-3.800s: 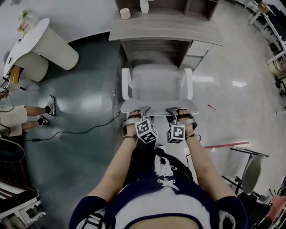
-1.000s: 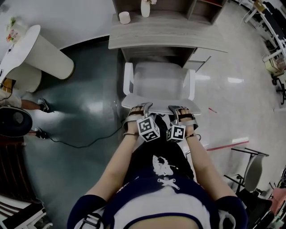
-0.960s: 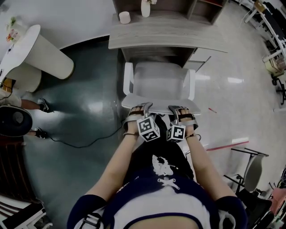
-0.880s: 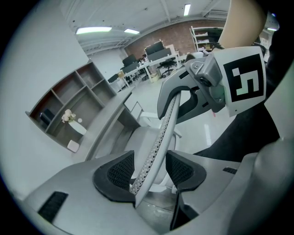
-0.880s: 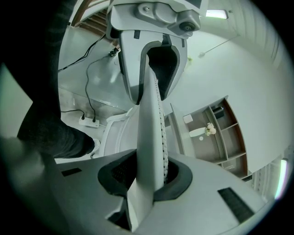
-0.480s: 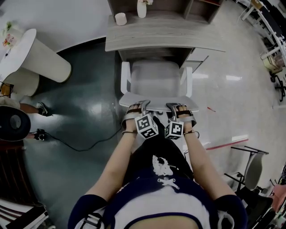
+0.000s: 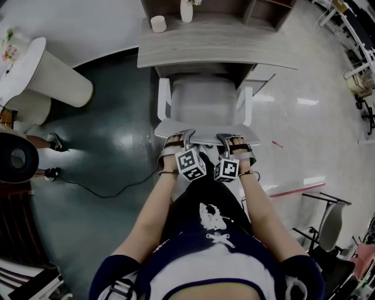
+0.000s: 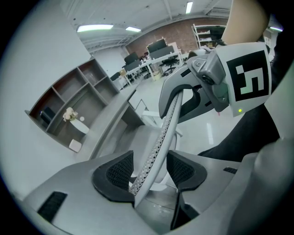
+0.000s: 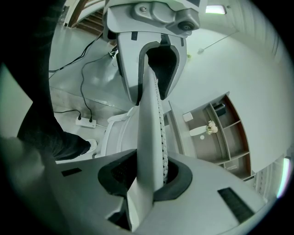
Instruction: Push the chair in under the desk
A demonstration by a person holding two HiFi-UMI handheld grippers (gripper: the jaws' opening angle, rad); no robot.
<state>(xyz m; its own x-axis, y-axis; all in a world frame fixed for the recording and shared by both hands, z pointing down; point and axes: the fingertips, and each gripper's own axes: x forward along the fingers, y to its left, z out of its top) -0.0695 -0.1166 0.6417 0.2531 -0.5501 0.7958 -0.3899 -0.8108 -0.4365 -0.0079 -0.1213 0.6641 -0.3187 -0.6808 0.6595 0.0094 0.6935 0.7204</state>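
Note:
The white chair [image 7: 202,102] faces the grey wooden desk [image 7: 217,50], its seat front under the desk's edge. Its thin perforated backrest [image 7: 205,133] runs across just ahead of both hands. My left gripper [image 7: 186,140] clamps the backrest's top edge left of centre, and my right gripper [image 7: 225,142] clamps it right of centre. In the left gripper view the backrest [image 8: 170,119] passes between the left gripper's [image 8: 147,170] dark pads. In the right gripper view the backrest [image 9: 149,119] fills the right gripper's [image 9: 147,176] jaws.
A cup [image 7: 158,23] and a vase [image 7: 186,10] stand on the desk. A drawer unit [image 7: 261,73] sits under its right side. A round white table [image 7: 35,64] stands at the left, a cable [image 7: 105,187] crosses the dark floor, and a folding chair [image 7: 328,222] is at the right.
The chair has slid forward toward the desk, with more of its seat under the desktop. Both grippers moved forward with the backrest, still clamped on it.

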